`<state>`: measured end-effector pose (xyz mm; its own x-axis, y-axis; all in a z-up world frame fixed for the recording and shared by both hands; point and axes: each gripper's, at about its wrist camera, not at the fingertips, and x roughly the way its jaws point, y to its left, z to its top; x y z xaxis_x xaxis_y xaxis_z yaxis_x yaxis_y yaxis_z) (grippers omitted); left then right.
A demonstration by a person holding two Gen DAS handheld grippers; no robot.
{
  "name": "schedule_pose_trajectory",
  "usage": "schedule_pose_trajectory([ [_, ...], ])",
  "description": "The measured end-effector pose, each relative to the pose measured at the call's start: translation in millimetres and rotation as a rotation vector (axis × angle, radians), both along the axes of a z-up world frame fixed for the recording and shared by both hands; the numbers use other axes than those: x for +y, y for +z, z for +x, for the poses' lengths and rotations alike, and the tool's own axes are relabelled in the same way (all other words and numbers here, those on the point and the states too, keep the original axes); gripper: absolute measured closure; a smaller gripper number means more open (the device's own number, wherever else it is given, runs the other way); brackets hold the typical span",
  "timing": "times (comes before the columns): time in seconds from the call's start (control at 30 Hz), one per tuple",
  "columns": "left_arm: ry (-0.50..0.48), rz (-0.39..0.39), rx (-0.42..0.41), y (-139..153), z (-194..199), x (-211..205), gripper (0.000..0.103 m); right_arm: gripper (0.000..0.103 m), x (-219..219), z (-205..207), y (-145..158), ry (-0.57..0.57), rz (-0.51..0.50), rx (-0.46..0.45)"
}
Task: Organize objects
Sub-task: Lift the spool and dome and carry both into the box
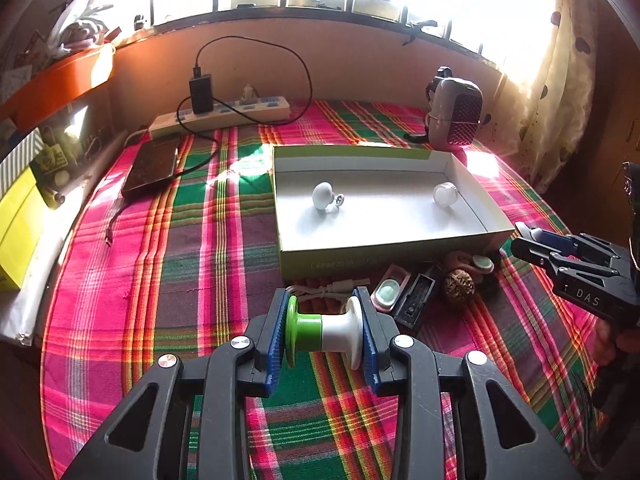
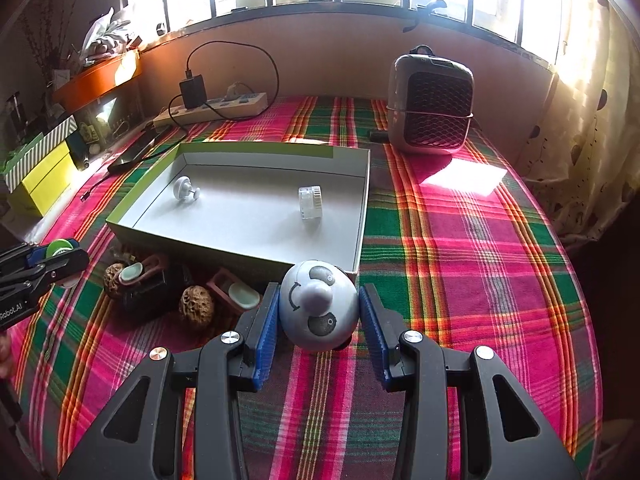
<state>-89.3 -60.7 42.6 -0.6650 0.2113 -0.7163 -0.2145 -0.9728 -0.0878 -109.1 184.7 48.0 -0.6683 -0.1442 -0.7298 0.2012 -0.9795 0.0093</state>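
My left gripper [image 1: 325, 330] is shut on a green and white spool-shaped piece [image 1: 325, 330], held crosswise between the blue pads above the plaid cloth. My right gripper [image 2: 319, 312] is shut on a grey ball-shaped toy with a face [image 2: 319, 312], just in front of the open white box [image 2: 360, 236]. Inside the box lie a white knob [image 2: 183, 188] at the left and a clear ribbed piece [image 2: 310, 201] at the right. In the left wrist view the right gripper [image 1: 532, 240] shows at the right edge, beside the box [image 1: 384, 254].
Small items lie along the box's near side: two walnuts [image 2: 195, 307] [image 2: 114, 275], pink cases [image 2: 239, 293], a black case [image 1: 416, 300], a white cable [image 1: 332, 290]. A power strip [image 1: 224, 114], phone [image 1: 154, 164] and small fan heater [image 2: 432, 102] stand farther back. Yellow boxes [image 2: 44, 184] at left.
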Motion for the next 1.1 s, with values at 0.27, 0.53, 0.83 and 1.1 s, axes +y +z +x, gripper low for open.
schedule_pose_trajectory([
  [0.27,-0.019,0.010,0.016,11.7,-15.4,8.2,0.073,0.062,-9.8,-13.5,15.8,0.039,0.004,0.026],
  [0.53,-0.039,0.005,0.016,14.8,-34.3,17.2,0.073,0.062,-25.6,-38.3,26.6,0.090,-0.022,0.026],
  [0.83,-0.045,0.005,0.006,10.6,-65.4,24.2,0.073,0.062,-50.0,-78.0,27.8,0.152,-0.030,0.011],
  [1.1,-0.050,-0.002,-0.027,0.1,-91.3,30.1,0.073,0.062,-67.9,-116.3,13.9,0.186,-0.019,-0.037],
])
